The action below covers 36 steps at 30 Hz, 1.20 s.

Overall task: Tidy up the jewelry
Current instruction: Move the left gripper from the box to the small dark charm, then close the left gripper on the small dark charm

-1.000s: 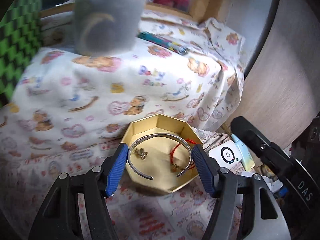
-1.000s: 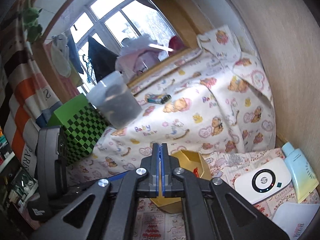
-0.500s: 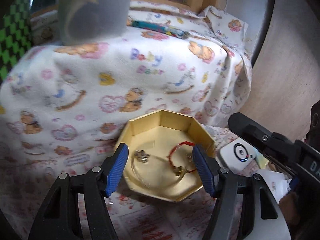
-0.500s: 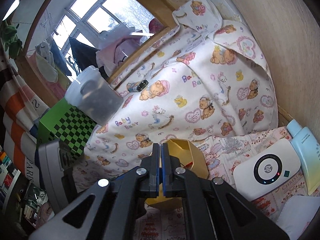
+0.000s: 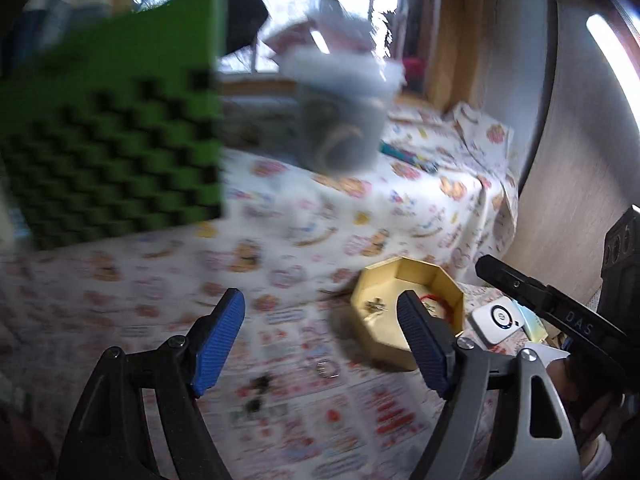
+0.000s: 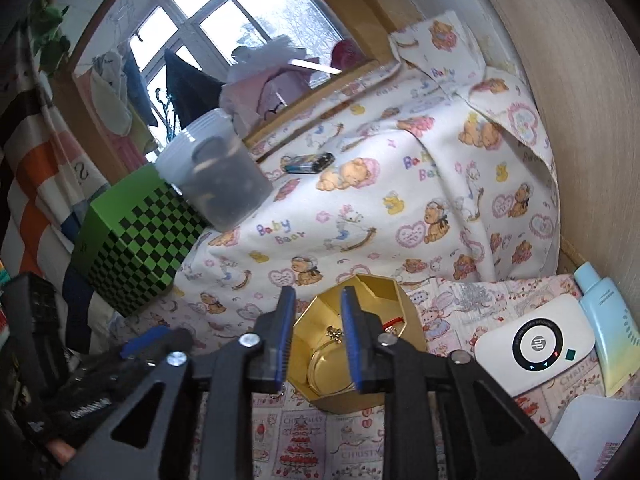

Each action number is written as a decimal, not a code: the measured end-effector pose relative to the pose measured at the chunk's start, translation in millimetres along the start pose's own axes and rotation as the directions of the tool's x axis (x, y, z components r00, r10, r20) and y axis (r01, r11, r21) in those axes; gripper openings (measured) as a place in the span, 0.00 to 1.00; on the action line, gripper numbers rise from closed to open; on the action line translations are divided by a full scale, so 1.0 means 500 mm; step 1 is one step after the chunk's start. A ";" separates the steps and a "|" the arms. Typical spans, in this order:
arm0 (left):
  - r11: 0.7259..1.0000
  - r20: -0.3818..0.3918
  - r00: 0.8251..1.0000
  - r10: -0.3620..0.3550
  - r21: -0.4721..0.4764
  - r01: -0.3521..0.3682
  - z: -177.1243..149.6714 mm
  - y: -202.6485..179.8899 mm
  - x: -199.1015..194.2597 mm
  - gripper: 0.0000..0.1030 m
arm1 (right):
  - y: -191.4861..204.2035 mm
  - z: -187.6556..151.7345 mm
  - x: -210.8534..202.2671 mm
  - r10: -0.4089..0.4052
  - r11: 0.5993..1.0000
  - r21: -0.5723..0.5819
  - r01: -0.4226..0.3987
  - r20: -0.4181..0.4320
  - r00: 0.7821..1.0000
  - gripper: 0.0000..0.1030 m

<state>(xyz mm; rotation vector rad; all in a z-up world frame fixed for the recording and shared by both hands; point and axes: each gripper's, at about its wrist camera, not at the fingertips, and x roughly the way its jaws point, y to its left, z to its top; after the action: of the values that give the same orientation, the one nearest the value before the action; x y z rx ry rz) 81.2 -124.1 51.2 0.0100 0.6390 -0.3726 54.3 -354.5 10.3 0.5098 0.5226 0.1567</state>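
The left gripper [image 5: 320, 340] hangs empty, jaws just spread, a loose ring [image 5: 328, 369] on the desk [image 5: 360, 432] at its 6 o'clock. The gold box [image 6: 408, 320] holds the bracelets; the right gripper [image 6: 316, 340], jaws just parting, frames it empty. Judging: gathering strays; next, pinch that ring.

We read "Baby Bear" on the white bear-print blanket [image 6: 360, 216] and "HP" on the white rounded device [image 6: 536, 346]. The pink printed tablecloth [image 6: 304, 440] says "CHRISTMAS", and the black right gripper arm [image 5: 576, 320] says "DAS".
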 end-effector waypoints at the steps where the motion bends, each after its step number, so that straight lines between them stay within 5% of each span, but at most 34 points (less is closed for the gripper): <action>1: 1.000 0.016 1.000 0.012 0.000 -0.012 -0.003 0.009 -0.016 0.75 | 0.011 -0.003 -0.004 0.002 1.000 -0.019 -0.002 0.004 1.000 0.33; 9: 0.994 0.108 0.988 0.107 0.000 -0.108 -0.032 0.065 -0.083 0.89 | 0.081 -0.037 -0.006 -0.032 0.983 -0.180 0.034 0.015 0.999 0.48; 24: 0.988 -0.080 0.988 0.132 -0.074 -0.138 -0.105 0.126 0.054 0.91 | 0.089 -0.057 0.020 -0.174 0.951 -0.254 0.174 0.026 0.984 0.63; 26: 0.991 -0.131 0.990 0.053 -0.113 -0.068 -0.112 0.140 0.073 0.80 | 0.093 -0.062 0.022 -0.181 0.947 -0.264 0.181 0.024 0.983 0.63; 28: 0.984 -0.188 0.982 -0.008 -0.175 -0.026 -0.119 0.155 0.092 0.56 | 0.097 -0.066 0.027 -0.189 0.944 -0.273 0.187 0.019 0.982 0.63; 31: 0.984 -0.225 0.974 -0.026 -0.179 -0.015 -0.130 0.161 0.107 0.33 | 0.101 -0.071 0.032 -0.194 0.940 -0.286 0.188 0.008 0.981 0.63; 36: 0.989 -0.254 0.967 -0.026 -0.146 -0.012 -0.143 0.147 0.114 0.26 | 0.105 -0.072 0.031 -0.186 0.940 -0.292 0.178 -0.001 0.983 0.63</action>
<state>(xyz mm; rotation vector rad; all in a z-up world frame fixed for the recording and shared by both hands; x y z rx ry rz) 107.1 -65.8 -47.4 -0.0855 0.9205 -0.3328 48.4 -289.7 2.9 0.1698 0.5605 0.0617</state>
